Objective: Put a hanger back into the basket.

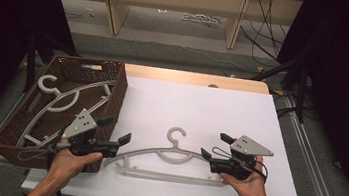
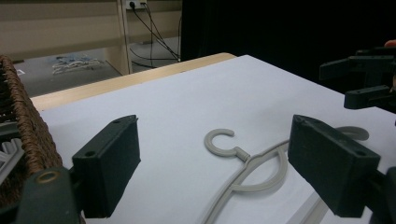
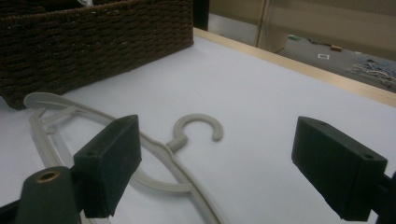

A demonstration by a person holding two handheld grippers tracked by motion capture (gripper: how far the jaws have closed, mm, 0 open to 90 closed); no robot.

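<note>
Hanger [image 1: 171, 159]: one, pale grey plastic, lying flat on the white table [image 1: 201, 106], hook pointing away from the person. Curved shoulders, straight bottom bar, small inner loop below the hook. Matte, smooth surface. It sits near the front edge, between the two grippers, with its left end just beside the basket [image 1: 115, 88].

Left gripper [image 1: 114, 130]: held level in the left hand [image 1: 70, 162], jaws pointing right toward the hanger's left shoulder. Jaws spread wide, nothing between the pads. In the left gripper view the hanger [image 2: 243, 172] lies on the table beyond the gap, untouched.

Right gripper [image 1: 216, 146]: held level in the right hand [image 1: 247, 182], jaws pointing left at the hanger's right shoulder. Jaws released, wide apart, pads bare. In the right gripper view the hanger [image 3: 187, 140] runs across below the gap; cannot tell whether the left jaw touches it.

Both grippers: black blocky pads, grey three-cornered plate on top.

Basket: one, dark brown woven wicker, rectangular, at the table's left edge. Inside, at least two more grey hangers [image 1: 59, 99], overlapping; exact count unclear.
</note>
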